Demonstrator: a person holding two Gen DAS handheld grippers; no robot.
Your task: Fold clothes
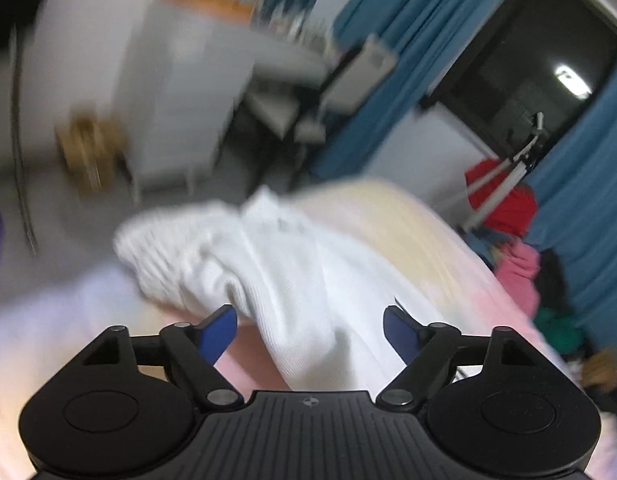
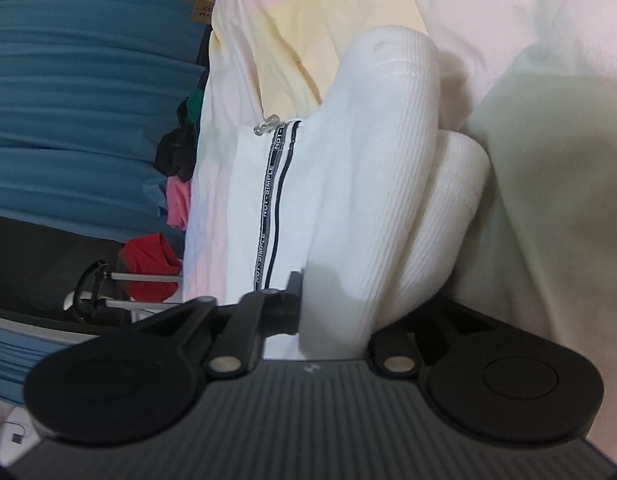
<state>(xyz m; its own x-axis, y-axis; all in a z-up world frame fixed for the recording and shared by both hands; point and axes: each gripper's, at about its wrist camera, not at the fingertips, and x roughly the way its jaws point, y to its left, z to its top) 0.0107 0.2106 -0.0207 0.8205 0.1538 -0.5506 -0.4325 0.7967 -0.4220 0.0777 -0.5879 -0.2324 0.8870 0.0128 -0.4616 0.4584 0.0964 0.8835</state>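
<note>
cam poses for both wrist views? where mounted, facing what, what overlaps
Left wrist: on the left hand-held gripper, looking along open blue fingers over a white garment on the bed, toward curtains.
Right wrist: on the right hand-held gripper, rolled sideways, close on the white garment pinched in it.
Shared: the garment, bed, curtains, red cloth.

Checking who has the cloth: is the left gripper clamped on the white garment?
No, the left gripper stands open, blue fingers apart, with the white garment lying loose between them.
</note>
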